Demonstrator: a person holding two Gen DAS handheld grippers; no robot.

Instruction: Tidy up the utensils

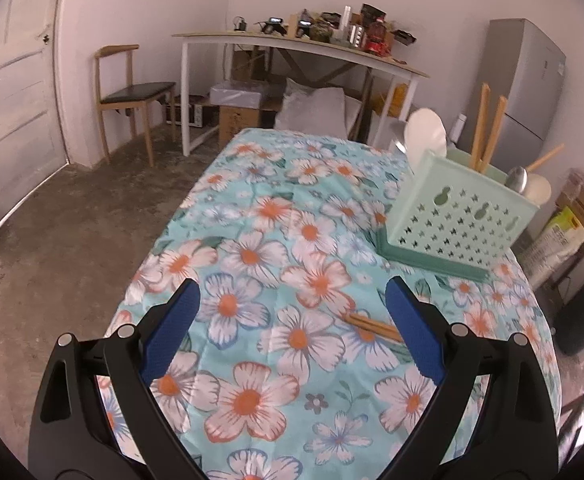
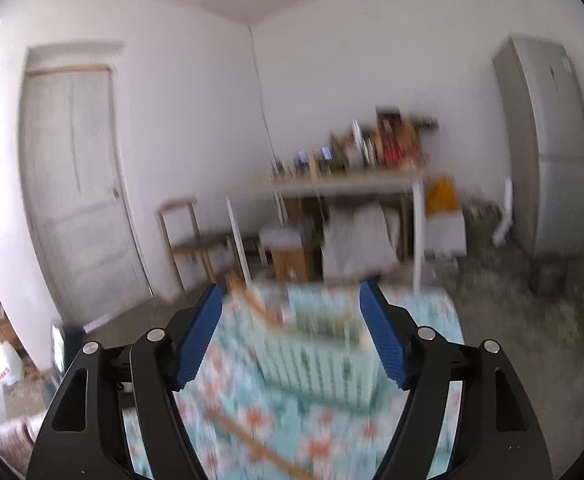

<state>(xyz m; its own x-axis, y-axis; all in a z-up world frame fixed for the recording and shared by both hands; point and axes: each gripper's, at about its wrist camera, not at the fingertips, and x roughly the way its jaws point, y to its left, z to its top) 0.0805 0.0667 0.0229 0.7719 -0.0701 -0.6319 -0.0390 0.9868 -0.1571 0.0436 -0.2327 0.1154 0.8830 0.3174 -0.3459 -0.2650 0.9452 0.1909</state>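
Observation:
A mint-green perforated utensil caddy (image 1: 455,220) stands at the right of the floral tablecloth (image 1: 260,240). White spoons (image 1: 425,136), a metal spoon (image 1: 517,180) and wooden chopsticks (image 1: 487,132) stand in it. A pair of wooden chopsticks (image 1: 371,326) lies on the cloth, partly behind my left gripper's right finger. My left gripper (image 1: 292,300) is open and empty above the cloth. In the blurred right wrist view, my right gripper (image 2: 292,308) is open and empty, with the caddy (image 2: 319,360) between its fingers and further off. A wooden stick (image 2: 260,448) lies on the cloth below.
A white desk (image 1: 292,46) with clutter, a wooden chair (image 1: 132,96) and boxes stand beyond the table. A grey fridge (image 1: 527,88) is at the back right. A door (image 1: 12,120) is at the left. A black bin (image 1: 583,312) sits right of the table.

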